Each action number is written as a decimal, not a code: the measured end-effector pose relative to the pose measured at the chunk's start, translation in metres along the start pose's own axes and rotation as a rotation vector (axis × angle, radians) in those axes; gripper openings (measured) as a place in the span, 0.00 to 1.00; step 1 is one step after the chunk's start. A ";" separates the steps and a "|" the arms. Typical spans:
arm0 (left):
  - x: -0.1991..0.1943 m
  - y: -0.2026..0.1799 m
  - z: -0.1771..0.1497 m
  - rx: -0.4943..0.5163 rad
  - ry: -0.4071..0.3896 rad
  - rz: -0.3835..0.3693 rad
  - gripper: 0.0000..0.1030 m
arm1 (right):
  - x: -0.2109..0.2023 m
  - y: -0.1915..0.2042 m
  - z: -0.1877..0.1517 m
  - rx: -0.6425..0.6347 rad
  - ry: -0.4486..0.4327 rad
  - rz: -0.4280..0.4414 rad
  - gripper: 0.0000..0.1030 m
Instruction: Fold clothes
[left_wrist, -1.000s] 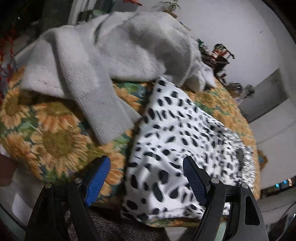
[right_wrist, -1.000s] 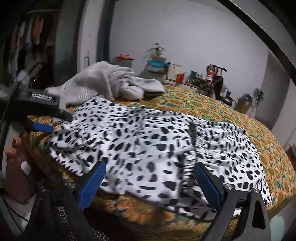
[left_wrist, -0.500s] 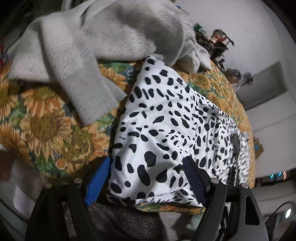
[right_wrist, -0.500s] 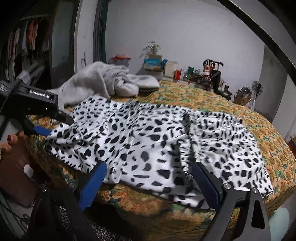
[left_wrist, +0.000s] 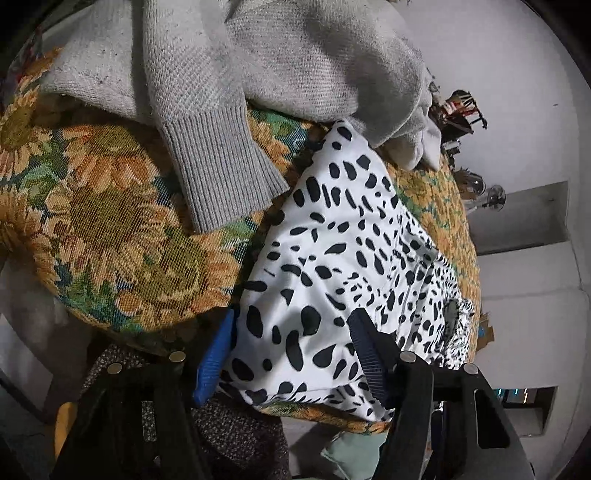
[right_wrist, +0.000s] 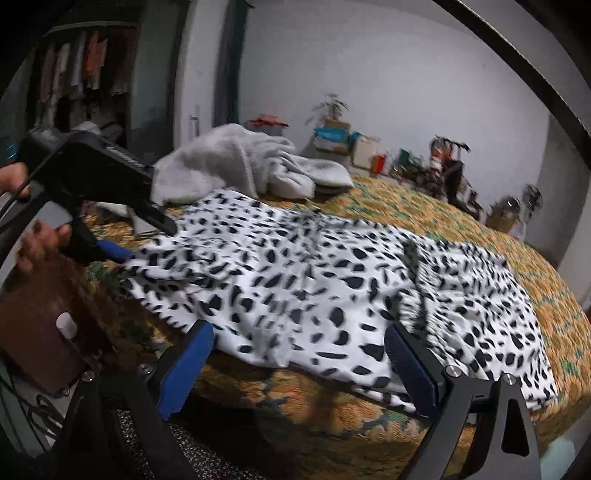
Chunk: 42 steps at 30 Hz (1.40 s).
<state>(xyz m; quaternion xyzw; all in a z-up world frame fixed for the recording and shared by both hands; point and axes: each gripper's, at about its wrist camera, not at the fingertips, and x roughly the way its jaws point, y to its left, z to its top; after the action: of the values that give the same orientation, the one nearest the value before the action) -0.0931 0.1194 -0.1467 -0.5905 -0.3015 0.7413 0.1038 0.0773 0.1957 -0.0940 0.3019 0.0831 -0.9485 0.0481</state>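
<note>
Woven sunflower-pattern bedspread (left_wrist: 110, 221) is covering the bed, its coarse orange and green weave lying beneath everything. White spotted garment (right_wrist: 332, 280), thin and creased, is spreading across the near side. Grey knitted sweater (left_wrist: 258, 66), with ribbed cuff, is lying heaped just beyond it. Left gripper (left_wrist: 291, 354) is straddling the garment's corner, its jaws having just been narrowing, ridged blue pads not yet pressing cloth. Right gripper (right_wrist: 299, 365) is hovering at the garment's near hem, jaws apart.

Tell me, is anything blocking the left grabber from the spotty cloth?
Nothing visible is. The left gripper has just been closing, with the spotted garment's near edge already between its jaws. The grey sweater lies farther back, off to the side.
</note>
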 end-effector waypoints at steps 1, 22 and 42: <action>0.001 -0.002 0.000 0.017 0.008 0.014 0.63 | 0.000 0.004 0.000 -0.012 -0.005 0.013 0.93; -0.008 -0.004 0.007 -0.022 0.052 -0.239 0.13 | 0.045 0.071 -0.015 -0.176 -0.025 -0.053 0.95; -0.011 -0.005 -0.004 0.100 0.015 0.063 0.52 | 0.028 0.076 -0.006 -0.236 -0.020 -0.049 0.95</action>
<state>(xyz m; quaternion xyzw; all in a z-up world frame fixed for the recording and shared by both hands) -0.0874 0.1195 -0.1354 -0.5995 -0.2444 0.7539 0.1120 0.0681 0.1214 -0.1246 0.2827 0.2010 -0.9359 0.0611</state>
